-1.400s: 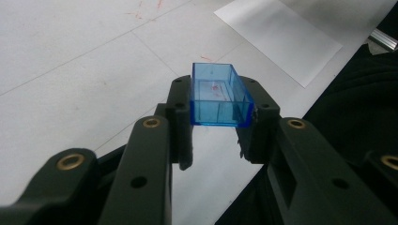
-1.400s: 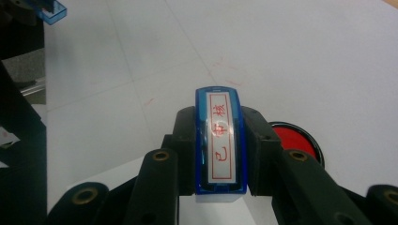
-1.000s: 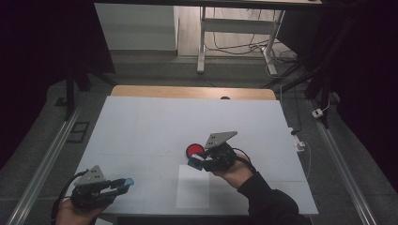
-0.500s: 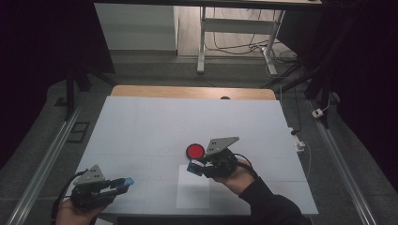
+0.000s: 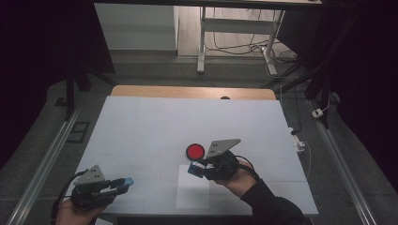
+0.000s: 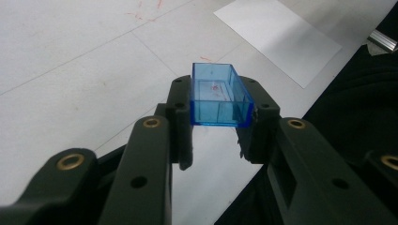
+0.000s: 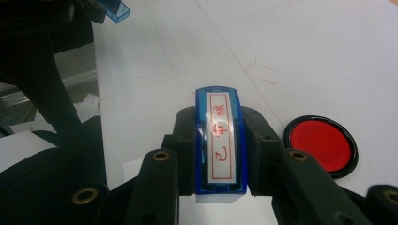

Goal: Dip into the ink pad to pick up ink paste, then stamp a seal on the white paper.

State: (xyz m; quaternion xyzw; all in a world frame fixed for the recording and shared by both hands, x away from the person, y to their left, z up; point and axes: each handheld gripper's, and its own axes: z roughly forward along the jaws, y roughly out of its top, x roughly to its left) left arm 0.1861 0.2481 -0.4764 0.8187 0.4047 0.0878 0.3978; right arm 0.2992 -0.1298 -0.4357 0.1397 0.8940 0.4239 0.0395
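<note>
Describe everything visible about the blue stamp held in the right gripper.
The stamp is a narrow rectangular block of translucent blue plastic with a white face framed by a red line and printed with red characters. It sits clamped between the right gripper's black fingers, long axis running along them, a whitish base at its near end. It is held above the white table, just near of the round red ink pad and apart from it.

Red ink pad [image 7: 323, 145], lower rim behind right claw [image 7: 220, 150]
</note>
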